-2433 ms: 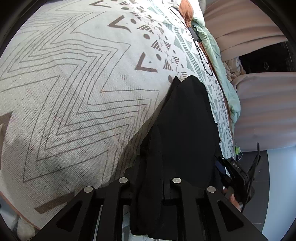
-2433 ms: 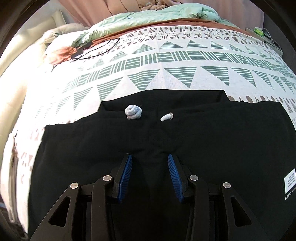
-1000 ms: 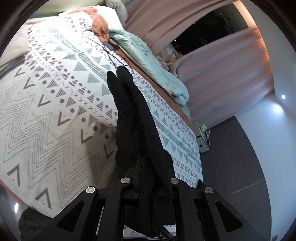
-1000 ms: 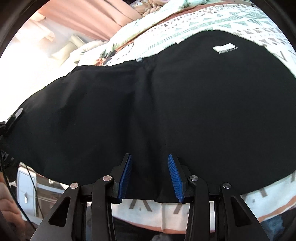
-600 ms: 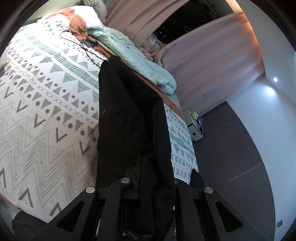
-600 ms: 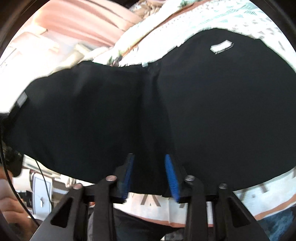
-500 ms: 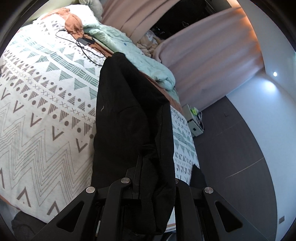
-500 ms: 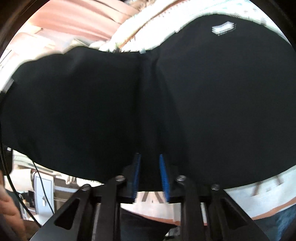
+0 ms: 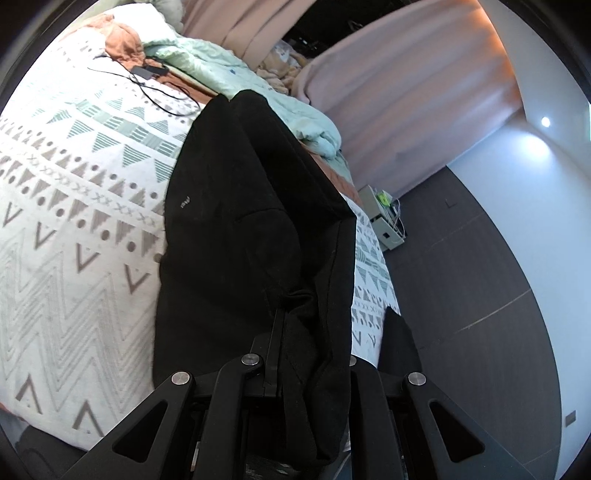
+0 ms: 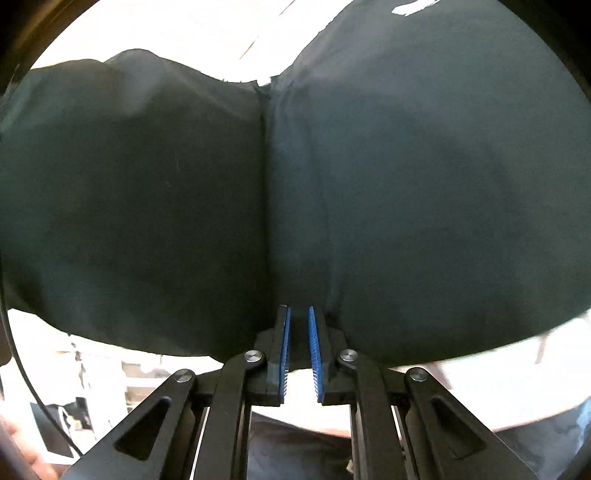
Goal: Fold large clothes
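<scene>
Right wrist view: a black garment (image 10: 406, 184), with a vertical seam down its middle and a white label (image 10: 417, 5) at its upper edge, fills most of the field. The right claw (image 10: 298, 343), blue ribbed pads (image 10: 285, 347) facing, has just been closing and pinches the garment's lower hem. White bedding (image 10: 498, 384) shows beneath.

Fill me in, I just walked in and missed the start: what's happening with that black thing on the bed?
A person is folding a large black garment on a patterned bedspread, with a two-finger tool in each hand. The left tool is clamped on a bunched edge of the cloth, lifted off the bed. The right tool has just been closing its blue pads on the garment's near edge by the centre seam. Both ends are gripped; the fold itself is not yet laid down.
</scene>
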A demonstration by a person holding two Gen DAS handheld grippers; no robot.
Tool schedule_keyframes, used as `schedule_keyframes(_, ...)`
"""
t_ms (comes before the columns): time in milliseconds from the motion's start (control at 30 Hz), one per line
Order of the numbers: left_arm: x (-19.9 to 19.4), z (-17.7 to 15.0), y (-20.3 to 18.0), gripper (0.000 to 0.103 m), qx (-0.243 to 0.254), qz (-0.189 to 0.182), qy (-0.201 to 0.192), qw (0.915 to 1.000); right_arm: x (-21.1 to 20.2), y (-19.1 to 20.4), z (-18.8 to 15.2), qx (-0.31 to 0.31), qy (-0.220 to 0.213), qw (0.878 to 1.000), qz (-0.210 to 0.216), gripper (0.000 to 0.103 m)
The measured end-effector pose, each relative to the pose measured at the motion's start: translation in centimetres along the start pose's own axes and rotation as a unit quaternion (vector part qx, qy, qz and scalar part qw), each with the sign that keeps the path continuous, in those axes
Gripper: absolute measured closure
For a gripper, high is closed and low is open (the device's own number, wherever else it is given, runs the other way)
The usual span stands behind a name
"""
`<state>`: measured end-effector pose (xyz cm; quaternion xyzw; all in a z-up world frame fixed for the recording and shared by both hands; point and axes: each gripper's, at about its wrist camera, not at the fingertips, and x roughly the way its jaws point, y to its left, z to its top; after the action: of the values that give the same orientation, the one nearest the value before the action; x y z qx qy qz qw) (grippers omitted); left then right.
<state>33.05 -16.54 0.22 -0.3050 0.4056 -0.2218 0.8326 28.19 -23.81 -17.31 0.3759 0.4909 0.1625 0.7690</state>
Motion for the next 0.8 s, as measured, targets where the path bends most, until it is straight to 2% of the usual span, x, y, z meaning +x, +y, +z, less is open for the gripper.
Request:
schedule_keyframes(333, 7.8, -2.7, -3.2, 0.092, 0.014, -0.011, 0.061, 0.9979, -10.7, -4.9, 2.4, 0.033, -0.118, 0.992, -0.036, 0.091)
schedule_keyframes(367, 8.7, -3.1, -3.5, 0.089, 0.013, -0.009, 0.073, 0.9972, -11.6, -5.5, 2.5, 0.038, -0.127, 0.99, -0.043, 0.091)
schedule_keyframes(433, 10.2, -3.8, -4.1, 0.075, 0.013, -0.019, 0.099, 0.9948, -12.9, -6.5, 2.3, 0.048, -0.138, 0.988, -0.055, 0.091)
schedule_keyframes(500, 11.2, -4.4, -4.3, 0.053, 0.012, -0.042, 0.121, 0.9917, -13.7, -7.5, 2.3, 0.059, -0.146, 0.985, -0.066, 0.085)
schedule_keyframes(567, 11.3, -4.6, -4.3, 0.047, 0.014, -0.063, 0.129, 0.9896, -14.5, -8.3, 2.2, 0.071, -0.154, 0.983, -0.07, 0.055)
schedule_keyframes(633, 10.7, -4.5, -3.7, 0.045, 0.014, -0.059, 0.125, 0.9903, -16.3, -9.5, 1.7, 0.083, -0.166, 0.981, -0.065, 0.043)
schedule_keyframes(800, 7.8, -3.2, -0.7, 0.039, 0.002, -0.028, 0.091, 0.9955, -16.6, -8.7, 2.5, 0.081, -0.184, 0.978, -0.052, 0.042)
